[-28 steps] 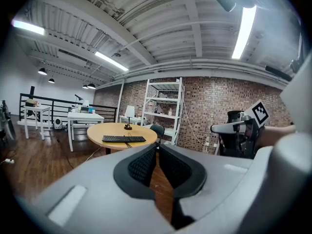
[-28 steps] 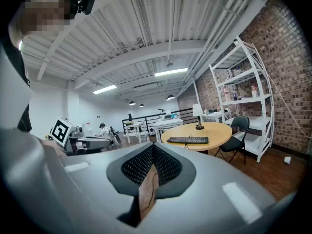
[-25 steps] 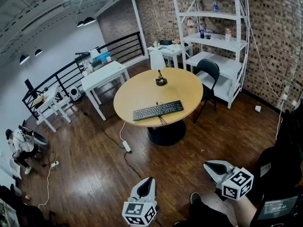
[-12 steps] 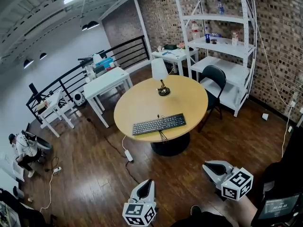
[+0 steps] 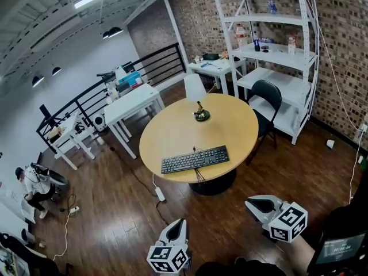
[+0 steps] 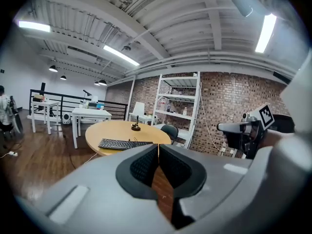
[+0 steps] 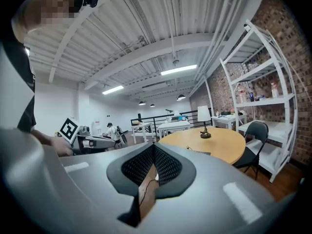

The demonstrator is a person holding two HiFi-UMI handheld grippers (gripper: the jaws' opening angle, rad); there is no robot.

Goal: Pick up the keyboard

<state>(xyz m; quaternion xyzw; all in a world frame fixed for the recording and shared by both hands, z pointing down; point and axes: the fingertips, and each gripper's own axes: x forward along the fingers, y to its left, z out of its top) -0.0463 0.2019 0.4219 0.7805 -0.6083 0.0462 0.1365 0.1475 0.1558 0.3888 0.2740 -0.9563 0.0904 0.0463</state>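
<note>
**Head view: keyboard lies on the round table, both claws shut and empty**

The black keyboard [image 5: 195, 159] lies flat near the front edge of the round wooden table [image 5: 230, 128], its long side toward the camera. Dark cables hang over the table edge just below it, and a white power strip [image 5: 160, 195] lies on the wood floor near the table's foot. Farther back on the tabletop stands 1 lamp [image 5: 195, 88] with a white shade — well apart from the keyboard. A black chair [image 5: 266, 99] sits at the table's right side, with white shelving [image 5: 275, 53] against the brick wall behind it. The left gripper [image 5: 179, 223] and the right gripper [image 5: 251, 201] hang low over the floor, well short of the table, both pointing toward it. In the 2 gripper views each pair of jaws is pressed together with nothing between them — neither touches the keyboard.
</note>
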